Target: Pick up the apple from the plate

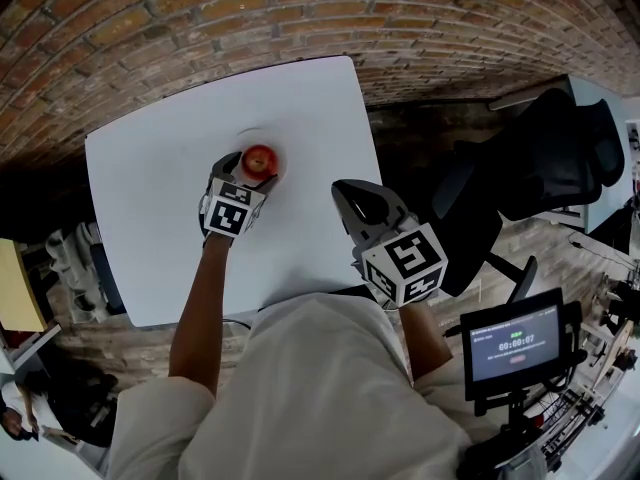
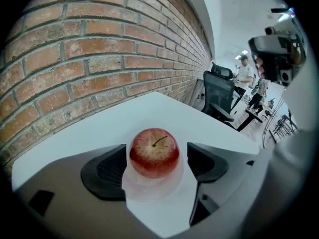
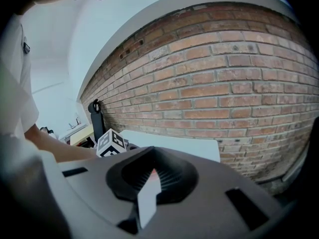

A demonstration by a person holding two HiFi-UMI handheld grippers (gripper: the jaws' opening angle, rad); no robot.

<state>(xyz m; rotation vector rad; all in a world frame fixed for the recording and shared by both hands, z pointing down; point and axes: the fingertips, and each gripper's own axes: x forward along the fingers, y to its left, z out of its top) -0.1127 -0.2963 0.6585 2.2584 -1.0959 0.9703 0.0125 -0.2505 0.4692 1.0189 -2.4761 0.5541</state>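
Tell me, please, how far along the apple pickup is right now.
Done: the left gripper has reached the plate, and its open jaws stand on either side of the apple. In hand: the approach only. The pads are clear of the apple, which sits on the plate. Left: closing on the apple and lifting it off. The right gripper, jaws together and empty, plays no part.

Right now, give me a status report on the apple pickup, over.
Left tool open, astride round red apple. Apple upright on small clear plate, white table. Right tool shut, empty, held aside. Nothing in the way.
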